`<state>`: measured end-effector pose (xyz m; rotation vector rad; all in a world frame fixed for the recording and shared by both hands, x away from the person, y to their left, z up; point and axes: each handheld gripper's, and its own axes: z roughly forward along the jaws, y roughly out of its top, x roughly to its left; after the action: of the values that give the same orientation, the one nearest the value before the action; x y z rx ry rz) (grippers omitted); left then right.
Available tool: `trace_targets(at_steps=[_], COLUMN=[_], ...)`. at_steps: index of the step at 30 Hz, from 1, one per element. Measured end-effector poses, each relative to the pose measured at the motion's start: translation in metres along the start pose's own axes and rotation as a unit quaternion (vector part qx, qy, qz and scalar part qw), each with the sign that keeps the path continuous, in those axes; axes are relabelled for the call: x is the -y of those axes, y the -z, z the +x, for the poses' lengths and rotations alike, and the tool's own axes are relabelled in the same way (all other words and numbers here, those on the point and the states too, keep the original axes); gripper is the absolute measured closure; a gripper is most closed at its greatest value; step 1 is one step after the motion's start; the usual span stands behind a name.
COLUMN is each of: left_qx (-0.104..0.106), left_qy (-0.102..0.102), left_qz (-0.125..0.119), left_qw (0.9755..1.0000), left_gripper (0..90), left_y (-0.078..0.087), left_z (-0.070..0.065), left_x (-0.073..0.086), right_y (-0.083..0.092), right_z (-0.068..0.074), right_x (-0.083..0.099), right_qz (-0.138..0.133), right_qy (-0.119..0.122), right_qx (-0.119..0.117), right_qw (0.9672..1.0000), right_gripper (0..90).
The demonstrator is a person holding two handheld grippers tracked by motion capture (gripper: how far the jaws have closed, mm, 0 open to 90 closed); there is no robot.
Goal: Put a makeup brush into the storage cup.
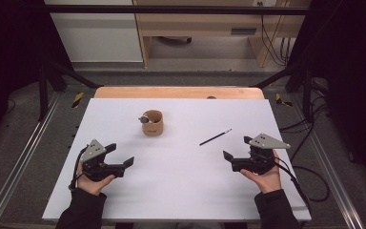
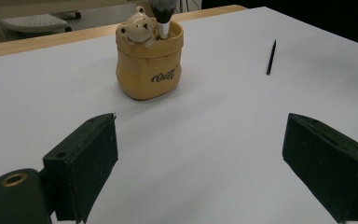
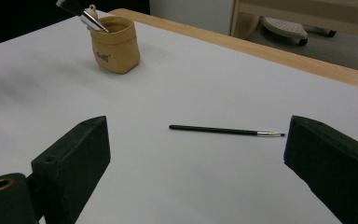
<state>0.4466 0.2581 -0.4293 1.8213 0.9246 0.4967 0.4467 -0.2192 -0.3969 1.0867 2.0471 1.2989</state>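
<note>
Both your grippers, left gripper (image 1: 124, 158) and right gripper (image 1: 233, 149), gape wide, holding nothing; the thin brush (image 3: 226, 131) lies just before the right one.

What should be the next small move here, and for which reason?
Probably the right gripper should ease forward toward the thin brush. The brush lies flat on the white table, apart from the bear pot, and the open jaws already face it.
</note>
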Motion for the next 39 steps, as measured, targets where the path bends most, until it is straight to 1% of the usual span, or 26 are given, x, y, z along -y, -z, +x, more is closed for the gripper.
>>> trace_targets(at_steps=[6, 10, 14, 19, 23, 25, 29, 39], left_qx=[0.001, 0.001, 0.001, 0.001, 0.002, 0.002, 0.003, 0.003], left_qy=[0.000, 0.000, -0.001, 0.002, -0.004, -0.005, -0.005, -0.008], left_qz=[0.001, 0.002, 0.005, 0.005, 0.008, 0.008, 0.009, 0.013], left_qw=[1.0000, 1.0000, 1.0000, 1.0000, 1.0000, 1.0000, 0.9999, 0.9999], left_gripper=[9.3, 9.1, 8.8, 8.6, 8.6, 8.6, 8.5, 8.3], left_y=[0.000, -0.001, -0.001, -0.002, -0.002, -0.002, -0.002, -0.004], left_z=[0.000, 0.000, -0.001, -0.001, -0.002, -0.002, -0.002, -0.001], left_x=[0.001, 0.001, 0.001, 0.002, 0.002, 0.002, 0.002, 0.003], right_y=[-0.009, -0.014, -0.023, -0.032, -0.038, -0.042, -0.051, -0.070], right_z=[0.001, 0.000, -0.001, -0.002, -0.001, -0.001, -0.001, -0.006], right_x=[-0.009, -0.015, -0.019, -0.023, -0.025, -0.027, -0.027, -0.030], right_qz=[0.008, 0.011, 0.022, 0.031, 0.037, 0.040, 0.051, 0.075], right_qy=[0.007, 0.012, 0.017, 0.020, 0.029, 0.028, 0.034, 0.039], right_qx=[-0.004, -0.002, -0.001, -0.003, -0.004, -0.005, -0.009, -0.007], right_qw=[0.9999, 0.9999, 0.9996, 0.9993, 0.9989, 0.9988, 0.9981, 0.9964], right_gripper=[7.6, 7.7, 7.7, 7.7, 7.8, 7.9, 7.7, 7.9])
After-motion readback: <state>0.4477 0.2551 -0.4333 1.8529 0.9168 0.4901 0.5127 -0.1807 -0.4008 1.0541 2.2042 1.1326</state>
